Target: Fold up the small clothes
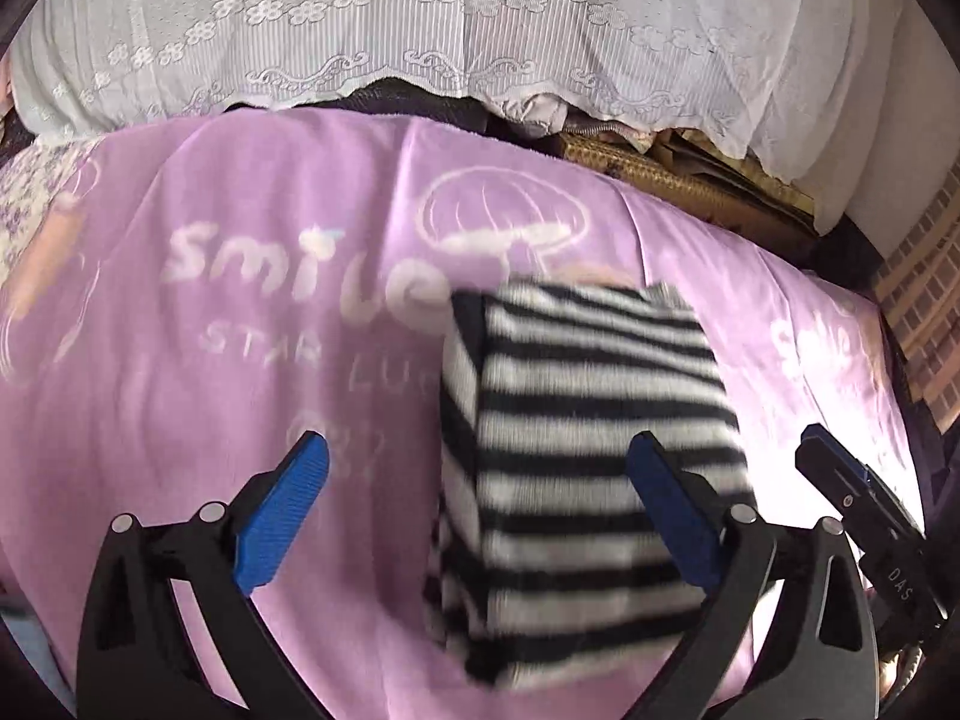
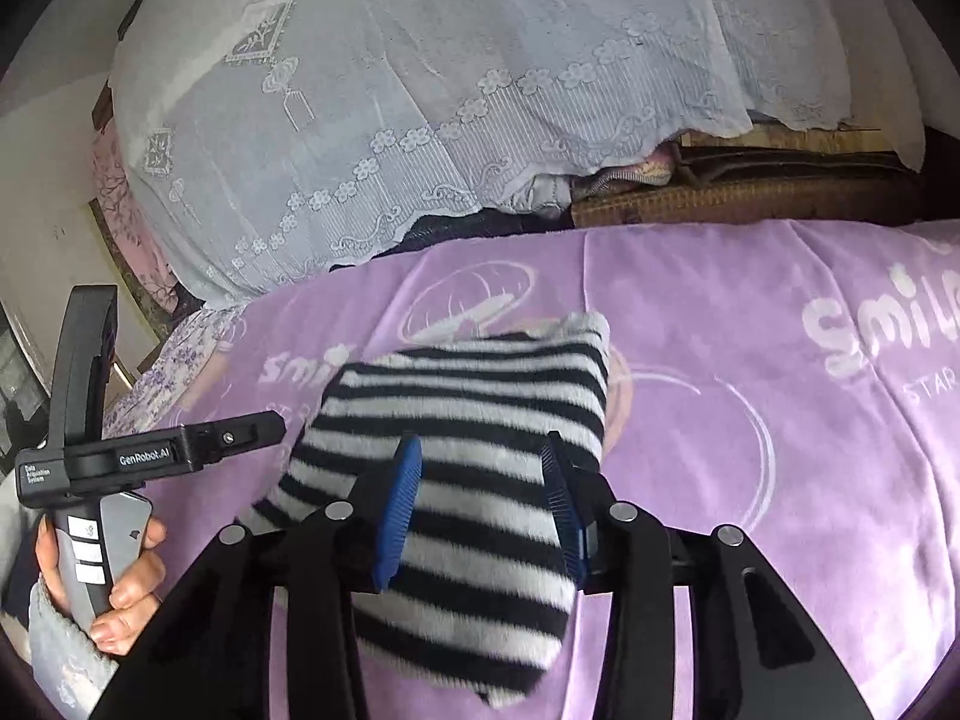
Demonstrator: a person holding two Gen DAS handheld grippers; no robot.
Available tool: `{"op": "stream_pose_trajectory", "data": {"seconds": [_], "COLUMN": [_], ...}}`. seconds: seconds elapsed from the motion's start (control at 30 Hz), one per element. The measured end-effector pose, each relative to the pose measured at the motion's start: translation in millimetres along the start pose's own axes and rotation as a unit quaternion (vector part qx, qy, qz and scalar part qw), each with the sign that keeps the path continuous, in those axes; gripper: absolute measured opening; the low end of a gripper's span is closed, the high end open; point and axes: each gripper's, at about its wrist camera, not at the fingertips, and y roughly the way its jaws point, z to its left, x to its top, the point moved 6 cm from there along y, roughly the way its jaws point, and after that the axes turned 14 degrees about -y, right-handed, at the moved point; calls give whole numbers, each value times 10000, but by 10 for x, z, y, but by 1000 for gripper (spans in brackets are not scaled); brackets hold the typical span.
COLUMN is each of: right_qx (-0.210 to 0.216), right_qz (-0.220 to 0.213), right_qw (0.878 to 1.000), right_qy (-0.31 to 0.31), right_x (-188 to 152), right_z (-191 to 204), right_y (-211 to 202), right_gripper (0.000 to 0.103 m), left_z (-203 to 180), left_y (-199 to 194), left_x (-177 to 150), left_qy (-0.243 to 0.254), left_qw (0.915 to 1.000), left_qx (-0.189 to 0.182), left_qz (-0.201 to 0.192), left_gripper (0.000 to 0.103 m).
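Observation:
A black-and-white striped garment [image 1: 594, 420] lies folded into a compact rectangle on a purple blanket [image 1: 240, 360] printed with "smile". My left gripper [image 1: 478, 450] hovers over the garment's left edge, open wide, with nothing touching its blue pads. One finger [image 1: 840, 474] of my right gripper shows at the right edge. In the right wrist view the striped garment [image 2: 468, 408] lies beneath my right gripper [image 2: 480, 447]. Its jaws stand partly apart, and the pads look clear of the cloth. My left gripper [image 2: 180, 360] is at the left, held by a hand [image 2: 132, 588].
A white lace cloth [image 1: 420, 30] drapes over a tall pile behind the blanket. Under its hem sit a woven mat [image 2: 720, 204] and bundled fabrics. A brick-patterned wall [image 1: 924, 300] stands at the right. Floral bedding [image 2: 180, 348] shows at the blanket's left edge.

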Motion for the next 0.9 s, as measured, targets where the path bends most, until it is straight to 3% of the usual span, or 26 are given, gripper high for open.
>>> {"op": "stream_pose_trajectory", "data": {"seconds": [0.1, 0.2, 0.3, 0.43, 0.5, 0.6, 0.63, 0.7, 0.8, 0.9], "right_qx": [44, 150, 281, 323, 257, 118, 106, 125, 120, 305], "right_qz": [228, 1062, 740, 570, 385, 143, 67, 55, 424, 455], "right_qw": [9997, 9942, 9969, 9977, 9988, 9998, 9998, 9998, 9990, 9979], "right_qy": [19, 75, 37, 145, 171, 114, 122, 109, 60, 356], "right_x": [182, -33, -176, -166, -190, -230, -250, -337, -611, -666], "right_z": [-9, -67, -113, -108, -101, -93, -91, -69, -48, -119], "right_y": [326, 813, 866, 733, 563, 259, 172, 47, 109, 115], "right_gripper": [41, 41, 41, 43, 45, 47, 48, 59, 72, 74], "left_z": [-6, 90, 194, 150, 95, 86, 94, 104, 140, 181], "left_y": [306, 823, 858, 663, 461, 285, 235, 155, 184, 177], "left_x": [117, -48, -98, -164, -259, -354, -388, -479, -641, -683], "left_qy": [69, 12, -328, -163, 84, 202, 193, 222, 387, 302], "left_qw": [9993, 9946, 9957, 9984, 9990, 9983, 9983, 9984, 9965, 9970], "left_qx": [278, 559, 68, 300, 436, 531, 521, 489, 728, 707], "left_qz": [251, 876, 865, 440, 75, -148, -193, -200, -137, -100], "left_gripper": [98, 99, 99, 99, 98, 98, 98, 98, 99, 99]}}
